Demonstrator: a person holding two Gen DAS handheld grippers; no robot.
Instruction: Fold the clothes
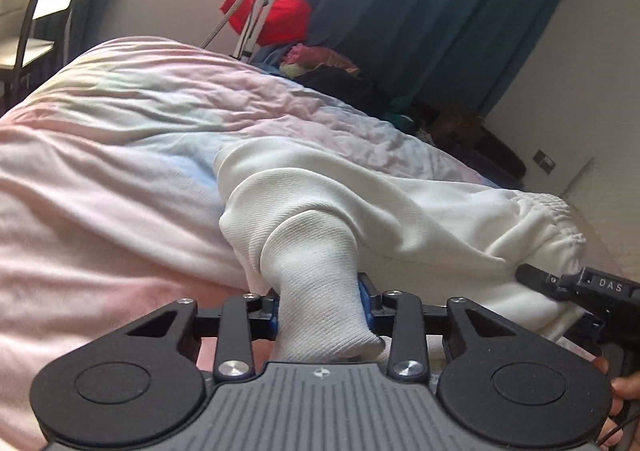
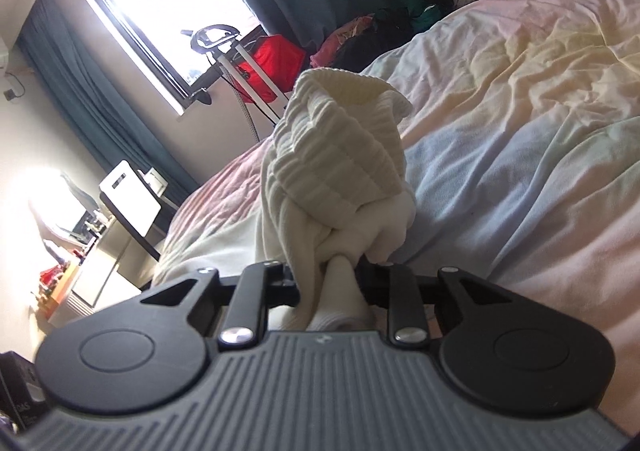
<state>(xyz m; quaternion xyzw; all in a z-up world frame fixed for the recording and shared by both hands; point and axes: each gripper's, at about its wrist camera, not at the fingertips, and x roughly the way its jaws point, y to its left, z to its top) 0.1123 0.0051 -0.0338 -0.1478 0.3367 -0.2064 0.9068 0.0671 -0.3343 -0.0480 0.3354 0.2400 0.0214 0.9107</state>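
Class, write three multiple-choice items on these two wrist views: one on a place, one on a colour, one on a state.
1. Where does the white garment lie?
A on a chair
B on the bed cover
C on the floor

2. What colour are the curtains?
A dark blue-green
B yellow
C white

3. How is the left tool?
A open, empty
B shut on the garment
C out of view

Answers: 1 B, it rests on the pastel cover; 2 A, teal beside the window; 3 B, cloth sits pinched between its fingers.
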